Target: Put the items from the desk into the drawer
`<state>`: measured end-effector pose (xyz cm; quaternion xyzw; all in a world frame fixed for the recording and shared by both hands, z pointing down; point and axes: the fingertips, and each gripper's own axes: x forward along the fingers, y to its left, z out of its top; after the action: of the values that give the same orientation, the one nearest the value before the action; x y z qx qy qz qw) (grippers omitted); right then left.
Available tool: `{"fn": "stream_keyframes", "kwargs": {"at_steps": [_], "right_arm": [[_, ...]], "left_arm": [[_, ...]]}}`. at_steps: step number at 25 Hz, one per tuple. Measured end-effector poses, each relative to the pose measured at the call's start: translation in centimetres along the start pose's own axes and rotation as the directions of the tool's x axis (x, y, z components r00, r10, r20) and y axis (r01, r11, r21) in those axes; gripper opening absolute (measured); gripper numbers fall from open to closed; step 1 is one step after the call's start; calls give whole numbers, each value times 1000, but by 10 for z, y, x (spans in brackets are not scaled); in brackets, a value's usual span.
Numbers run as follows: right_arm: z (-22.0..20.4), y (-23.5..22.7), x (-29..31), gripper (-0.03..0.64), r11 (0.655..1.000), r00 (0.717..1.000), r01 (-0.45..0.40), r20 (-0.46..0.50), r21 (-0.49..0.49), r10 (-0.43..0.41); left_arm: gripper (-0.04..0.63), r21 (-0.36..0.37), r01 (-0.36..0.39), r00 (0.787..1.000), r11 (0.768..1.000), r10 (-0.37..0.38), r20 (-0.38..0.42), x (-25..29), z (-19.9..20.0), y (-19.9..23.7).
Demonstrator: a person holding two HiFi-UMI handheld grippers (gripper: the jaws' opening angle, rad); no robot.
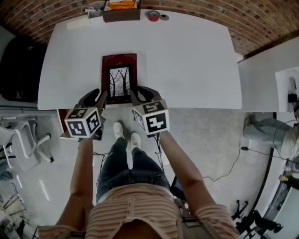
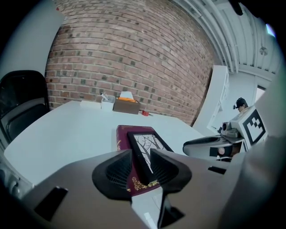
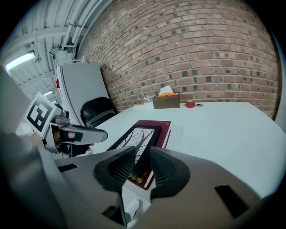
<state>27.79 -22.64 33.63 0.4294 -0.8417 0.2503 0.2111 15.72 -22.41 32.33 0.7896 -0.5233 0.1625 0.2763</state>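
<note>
Grippers: two, the left gripper point(image 1: 96, 99) and the right gripper point(image 1: 140, 94).
Maroon book point(image 1: 119, 59): one.
Black-framed tablet point(image 1: 120, 80): one.
Cardboard box point(image 1: 121, 14): one.
Red tape roll point(image 1: 153, 16): one.
Grey ring point(image 1: 164, 17): one.
White desk point(image 1: 187, 60): one.
Black chair point(image 1: 18, 70): one.
White shoes point(image 1: 119, 130): two.

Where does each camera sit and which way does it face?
Head view: on the person's head, facing steeply down at the desk, forearms, legs, left gripper and right gripper.
Left gripper view: on the left gripper, along its open jaws toward the e-reader on the red book; right gripper at right.
Right gripper view: likewise on the right gripper, jaws open; left gripper at left.
Shared: all show e-reader and book.
</note>
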Motion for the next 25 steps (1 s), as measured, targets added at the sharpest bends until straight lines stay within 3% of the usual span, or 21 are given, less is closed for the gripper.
{"fn": "stream_keyframes", "kwargs": {"at_steps": [3,25], "right_arm": [[-4,3,10,138,1000,999,-5,-37,-3,5],[-14,0,41,140,998,982,56,-181,5,-54]], "left_arm": [[114,-7,6,1000,1000,-6,-20,8,-1,4],[114,-87,76,985,993,-89,-150,40,-22,8]]}}
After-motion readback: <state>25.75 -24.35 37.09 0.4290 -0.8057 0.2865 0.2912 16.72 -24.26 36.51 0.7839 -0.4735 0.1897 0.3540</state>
